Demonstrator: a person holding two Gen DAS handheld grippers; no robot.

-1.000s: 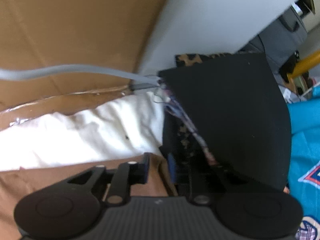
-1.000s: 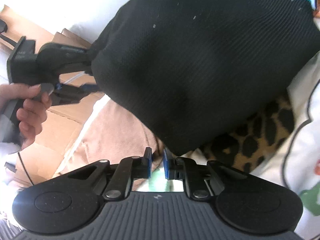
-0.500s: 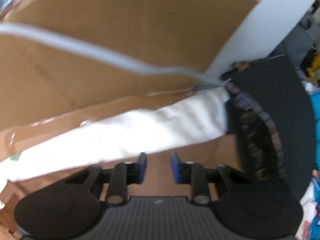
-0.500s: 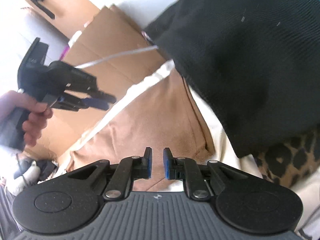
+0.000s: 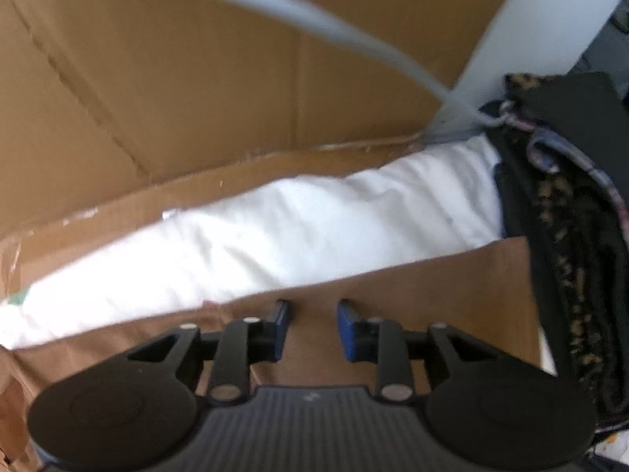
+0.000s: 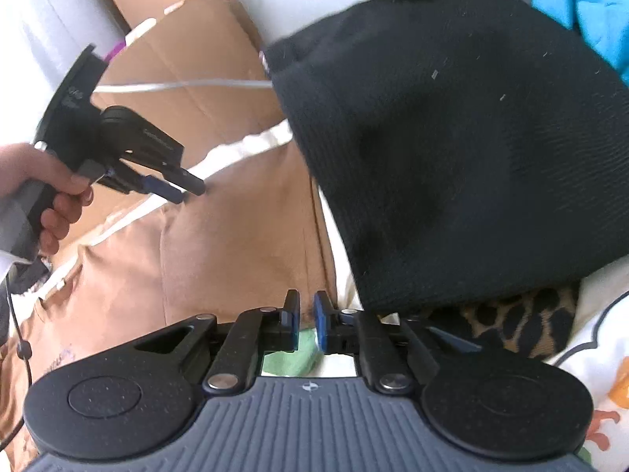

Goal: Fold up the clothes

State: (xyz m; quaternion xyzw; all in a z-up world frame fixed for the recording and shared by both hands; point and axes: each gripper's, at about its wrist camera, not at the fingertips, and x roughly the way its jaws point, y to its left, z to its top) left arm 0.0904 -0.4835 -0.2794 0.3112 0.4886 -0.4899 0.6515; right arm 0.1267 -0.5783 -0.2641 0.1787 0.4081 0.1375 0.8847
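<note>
The left tool [image 5: 312, 328] hangs over a brown garment [image 5: 412, 295], its blue-padded fingers [image 5: 281, 324] apart with nothing between them. In the right wrist view the same tool [image 6: 184, 190] shows at the left, held in a hand [image 6: 43, 192], its tips just above the brown cloth near its far edge. Whether they touch the cloth cannot be told.

The right tool [image 6: 306, 320] has its fingers a narrow gap apart, holding nothing. It sits low over the near edge of the brown garment [image 6: 236, 251], with a patch of green fabric [image 6: 291, 362] showing under it.

The brown garment lies flat and spread out. Just beyond it runs a white cloth [image 5: 275, 228], and beyond that stands a cardboard sheet [image 5: 196, 78]. A grey cable [image 5: 314, 23] curves across the cardboard toward the pile at the right.

A black garment [image 6: 464, 145] lies folded on top of that pile, right of the brown one and overlapping its edge. Under it a leopard-print piece [image 6: 523, 322] sticks out, and a turquoise cloth [image 6: 589, 8] lies behind. At the lower right is a white fabric [image 6: 589, 354] with coloured prints. In the left wrist view the black garment [image 5: 570, 118] tops a stack whose side shows dark patterned layers [image 5: 570, 236].
</note>
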